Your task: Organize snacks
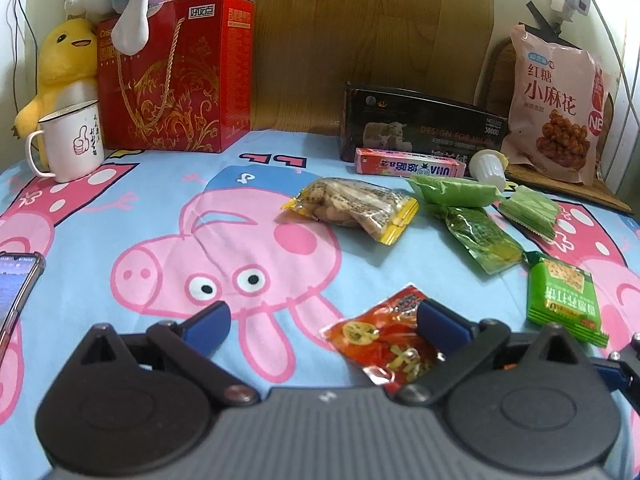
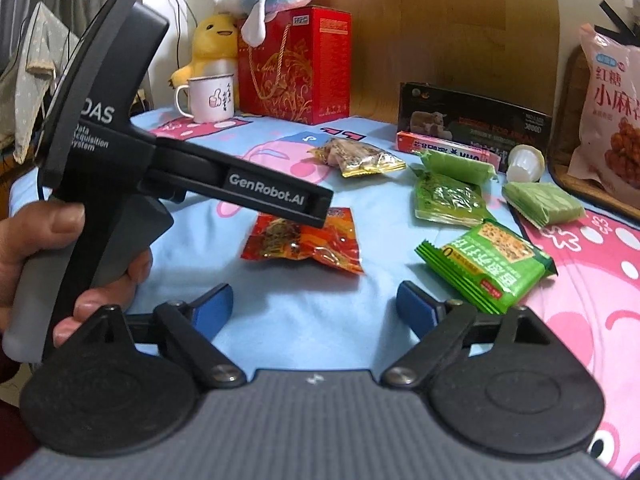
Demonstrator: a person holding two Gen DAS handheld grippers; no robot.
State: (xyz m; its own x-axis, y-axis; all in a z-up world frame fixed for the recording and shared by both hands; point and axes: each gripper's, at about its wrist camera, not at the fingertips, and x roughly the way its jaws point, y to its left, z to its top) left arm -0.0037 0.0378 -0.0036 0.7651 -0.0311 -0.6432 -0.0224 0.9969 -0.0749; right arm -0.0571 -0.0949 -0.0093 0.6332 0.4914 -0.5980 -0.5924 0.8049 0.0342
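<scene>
A red snack packet (image 1: pixel 380 340) lies flat on the cartoon-pig cloth (image 1: pixel 168 216). My left gripper (image 1: pixel 326 320) stands open just above it, and the right blue finger (image 1: pixel 440 320) covers the packet's right edge without pressing it. In the right wrist view the same packet (image 2: pixel 304 240) lies under the left gripper's black tip (image 2: pixel 320 206), which a hand (image 2: pixel 48 240) holds. My right gripper (image 2: pixel 316 306) is open over bare blue cloth with nothing between its fingers. A green cracker packet (image 2: pixel 488 264) lies just beyond its right finger.
Further back lie a yellow packet (image 1: pixel 352 208), three green packets (image 1: pixel 480 240), a pink candy box (image 1: pixel 408 164) and a white jelly cup (image 1: pixel 488 166). Behind them stand a black box (image 1: pixel 420 124), a large pink bag (image 1: pixel 556 108), a red gift box (image 1: pixel 176 76) and a mug (image 1: pixel 68 140). A phone (image 1: pixel 16 280) is at the left edge.
</scene>
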